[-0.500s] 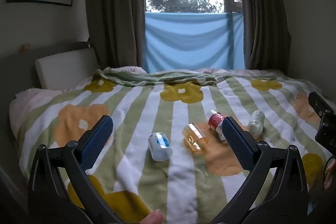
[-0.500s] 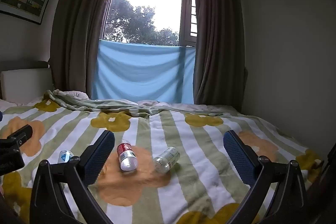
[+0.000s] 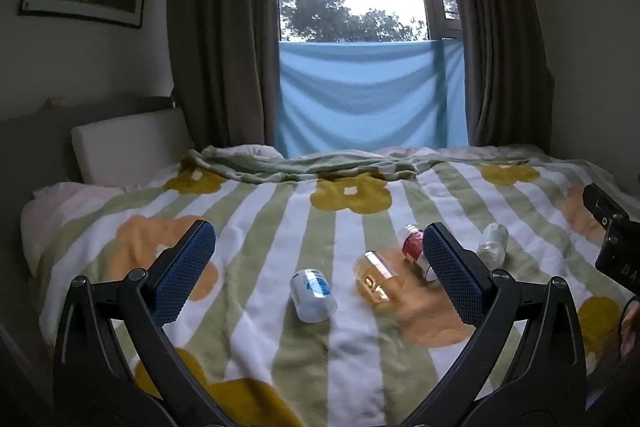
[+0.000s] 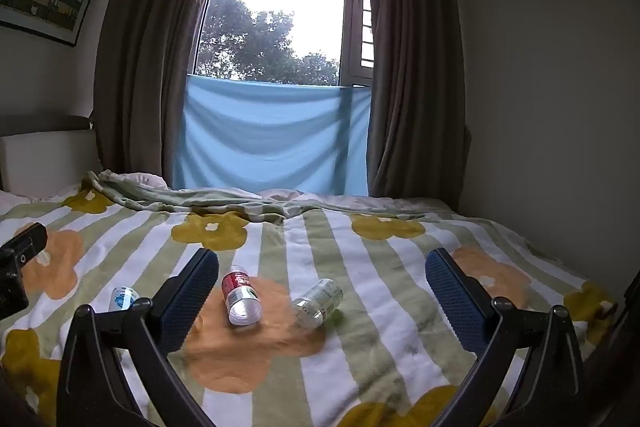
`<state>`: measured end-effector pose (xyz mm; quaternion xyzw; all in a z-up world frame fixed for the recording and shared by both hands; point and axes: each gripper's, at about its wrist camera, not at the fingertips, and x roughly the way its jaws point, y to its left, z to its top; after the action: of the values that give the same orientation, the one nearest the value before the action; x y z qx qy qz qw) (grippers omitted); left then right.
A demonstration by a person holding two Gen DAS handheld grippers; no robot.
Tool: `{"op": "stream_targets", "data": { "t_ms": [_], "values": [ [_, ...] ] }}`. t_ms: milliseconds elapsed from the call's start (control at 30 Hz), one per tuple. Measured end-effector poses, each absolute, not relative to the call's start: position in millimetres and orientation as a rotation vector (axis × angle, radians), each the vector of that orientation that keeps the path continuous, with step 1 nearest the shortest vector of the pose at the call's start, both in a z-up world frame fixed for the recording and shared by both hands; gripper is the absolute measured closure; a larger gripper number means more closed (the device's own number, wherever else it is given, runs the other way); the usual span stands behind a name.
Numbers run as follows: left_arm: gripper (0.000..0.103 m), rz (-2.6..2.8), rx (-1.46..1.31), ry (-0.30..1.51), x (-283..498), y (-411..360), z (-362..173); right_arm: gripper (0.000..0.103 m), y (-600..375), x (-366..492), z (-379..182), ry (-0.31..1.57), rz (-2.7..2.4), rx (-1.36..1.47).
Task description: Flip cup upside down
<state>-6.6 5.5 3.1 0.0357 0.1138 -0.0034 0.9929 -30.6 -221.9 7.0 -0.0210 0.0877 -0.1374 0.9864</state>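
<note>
Several small cups lie on their sides on the striped flower blanket [image 3: 344, 343]. In the left wrist view they are a blue-labelled cup [image 3: 313, 294], an amber cup [image 3: 378, 279], a red cup [image 3: 414, 247] and a clear cup [image 3: 493, 242]. My left gripper [image 3: 318, 243] hovers open and empty in front of them, the blue-labelled cup lying between its fingers' lines. In the right wrist view my right gripper [image 4: 323, 263] is open and empty, with the red cup [image 4: 241, 295] and clear cup [image 4: 318, 303] ahead of it. The blue-labelled cup [image 4: 123, 298] peeks past its left finger, which hides the amber cup.
A white headboard cushion [image 3: 128, 147] stands at the bed's left. A bunched green blanket fold [image 3: 320, 165] runs along the far side under the curtained window. A wall [image 4: 560, 147] borders the bed on the right. Open blanket lies in front of the cups.
The cups sit slightly lower in the left wrist view, so the left gripper has shifted a little. The right gripper has hardly moved. No cup has moved.
</note>
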Motion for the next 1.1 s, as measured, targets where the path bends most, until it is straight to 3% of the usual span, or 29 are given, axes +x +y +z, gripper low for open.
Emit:
{"op": "stream_targets", "data": {
  "t_ms": [1100],
  "values": [
    [0.0, -0.026, 0.062, 0.222, -10.2, 0.4, 8.6, 0.0, -215.0, -26.3, 8.9, 0.175, -0.261, -0.033]
  ]
}}
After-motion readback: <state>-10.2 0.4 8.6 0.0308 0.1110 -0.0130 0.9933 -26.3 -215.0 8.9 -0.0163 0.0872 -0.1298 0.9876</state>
